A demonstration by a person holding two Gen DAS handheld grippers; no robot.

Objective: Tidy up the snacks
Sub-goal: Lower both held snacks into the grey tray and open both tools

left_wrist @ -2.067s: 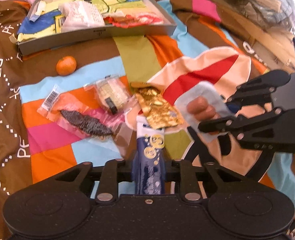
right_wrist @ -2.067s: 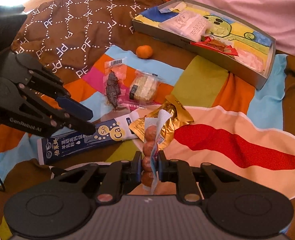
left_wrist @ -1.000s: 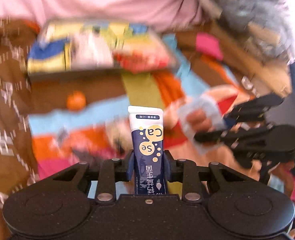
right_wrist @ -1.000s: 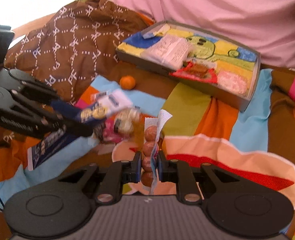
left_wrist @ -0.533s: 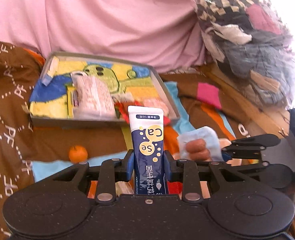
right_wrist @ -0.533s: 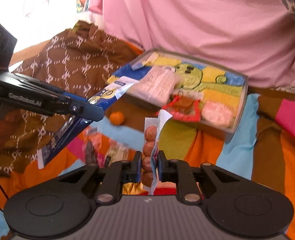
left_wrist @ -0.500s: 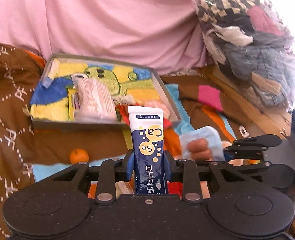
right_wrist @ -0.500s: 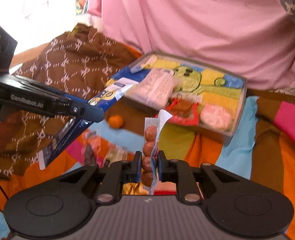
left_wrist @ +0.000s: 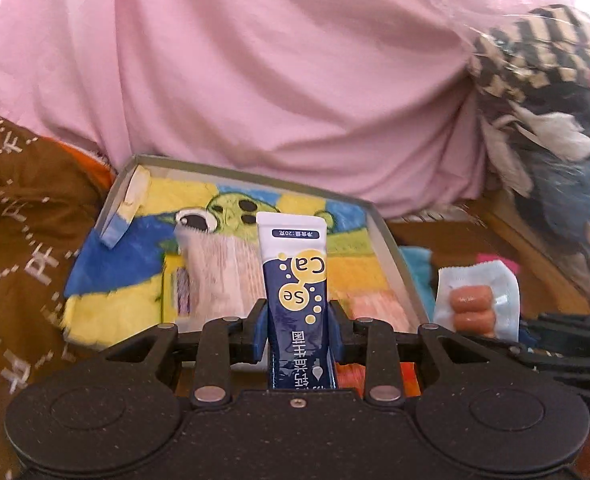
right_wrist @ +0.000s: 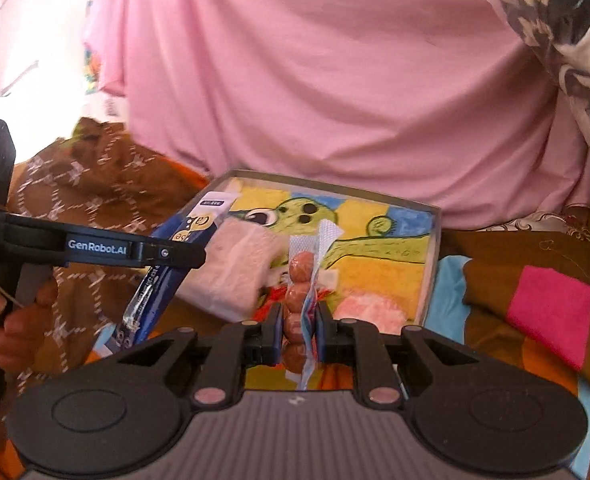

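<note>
Now lifted off blanket [right_wrist: 551, 304]: left gripper [left_wrist: 297, 330] clamping blue sachet [left_wrist: 295, 280], right gripper [right_wrist: 299, 330] clamping sausage pack [right_wrist: 301, 280], both nearing tray [left_wrist: 395, 256], likely drop-off.

My left tongs [left_wrist: 298, 334] are matt, speckled black plastic, pinching a glossy navy-and-white plastic sachet [left_wrist: 295, 280]. My right tongs [right_wrist: 299, 330] clamp a clear, shiny plastic sausage pack [right_wrist: 301, 280]. The tray [right_wrist: 431, 256] at centre has dull grey walls and a painted floor. Smooth pink cloth [right_wrist: 335, 80] fills the upper frame; the brown blanket [left_wrist: 19, 248] at left looks soft.
</note>
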